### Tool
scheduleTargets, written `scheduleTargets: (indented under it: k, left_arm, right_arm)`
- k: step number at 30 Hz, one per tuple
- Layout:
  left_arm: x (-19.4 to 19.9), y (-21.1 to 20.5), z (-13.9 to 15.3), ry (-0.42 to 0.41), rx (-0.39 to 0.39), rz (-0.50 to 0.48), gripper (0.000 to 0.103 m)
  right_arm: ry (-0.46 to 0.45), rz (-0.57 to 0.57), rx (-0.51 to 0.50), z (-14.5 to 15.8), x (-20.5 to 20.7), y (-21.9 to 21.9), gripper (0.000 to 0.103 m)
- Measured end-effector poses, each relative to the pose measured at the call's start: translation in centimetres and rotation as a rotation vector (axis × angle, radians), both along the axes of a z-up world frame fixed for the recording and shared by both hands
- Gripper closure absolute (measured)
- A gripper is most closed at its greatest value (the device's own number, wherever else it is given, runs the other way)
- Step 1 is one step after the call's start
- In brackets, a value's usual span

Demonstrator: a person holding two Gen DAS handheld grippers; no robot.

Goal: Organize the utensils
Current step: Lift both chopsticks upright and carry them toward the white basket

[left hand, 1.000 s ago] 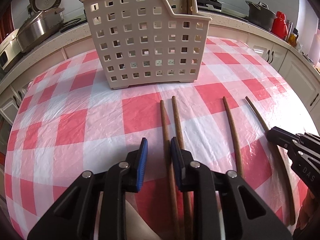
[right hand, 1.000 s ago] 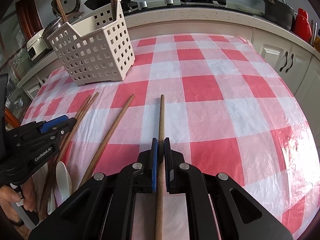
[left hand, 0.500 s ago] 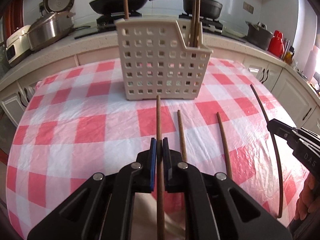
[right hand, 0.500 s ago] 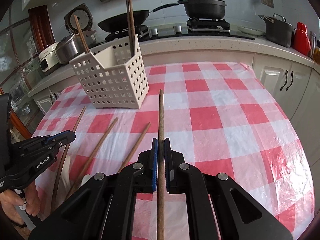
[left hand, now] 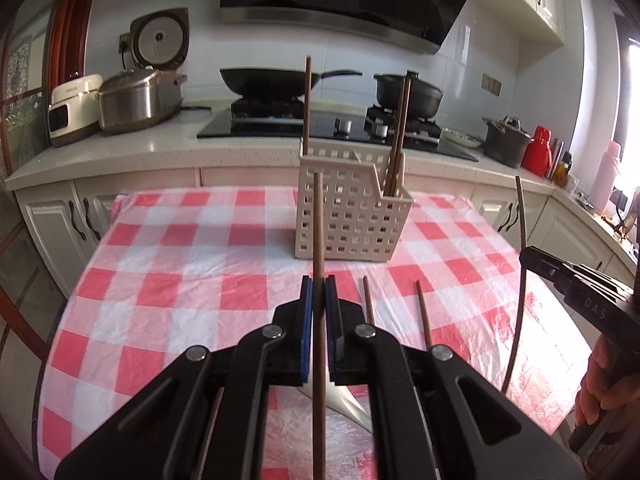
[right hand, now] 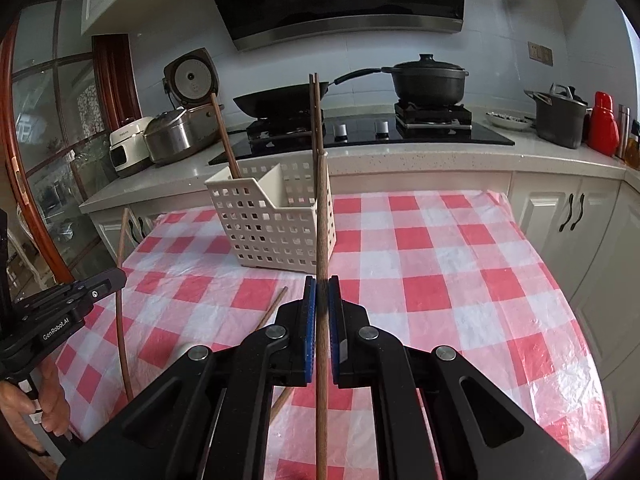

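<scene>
My left gripper (left hand: 319, 281) is shut on a brown chopstick (left hand: 318, 228) that points up toward the white perforated basket (left hand: 352, 220). The basket stands at the far side of the checked table and holds several upright chopsticks (left hand: 307, 108). Two more chopsticks (left hand: 368, 300) and a white spoon (left hand: 340, 400) lie on the cloth below. My right gripper (right hand: 321, 285) is shut on another chopstick (right hand: 322, 220), held above the table in line with the basket (right hand: 272, 220). Each gripper shows at the edge of the other's view, as the right gripper (left hand: 527, 255) and the left gripper (right hand: 116, 278).
The red-and-white tablecloth (right hand: 440, 280) covers the table. Behind the table runs a counter with a stove (left hand: 320, 124), a wok (left hand: 272, 80), a black pot (right hand: 428, 80) and rice cookers (left hand: 136, 100). White cabinets (right hand: 568, 216) line the right side. A hand (right hand: 48, 396) holds the left gripper's handle.
The left gripper went from open around a chopstick to shut on it. Both grippers rose off the table with their chopsticks, and the views tilted up toward the basket and stove.
</scene>
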State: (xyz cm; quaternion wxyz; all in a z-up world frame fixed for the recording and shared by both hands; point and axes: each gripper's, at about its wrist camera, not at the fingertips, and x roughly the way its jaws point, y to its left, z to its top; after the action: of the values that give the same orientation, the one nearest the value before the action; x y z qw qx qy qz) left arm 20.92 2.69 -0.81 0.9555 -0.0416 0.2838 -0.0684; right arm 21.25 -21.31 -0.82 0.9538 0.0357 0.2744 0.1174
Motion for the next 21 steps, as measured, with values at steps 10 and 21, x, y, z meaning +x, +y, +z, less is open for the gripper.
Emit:
scheduleTargets:
  k: [10,21]
  left_arm:
    - [-4.3,-0.3,2.8,-0.134,0.057,0.017,0.097]
    - [-5.7,-0.2,4.0,-0.197,0.067,0.031,0.097]
  right_arm:
    - [-0.062,0.029,-0.029,2.2,-2.3,1.6,0.097]
    - [-0.118,0.046,-0.038,3.9,-4.0,2.5,0.097]
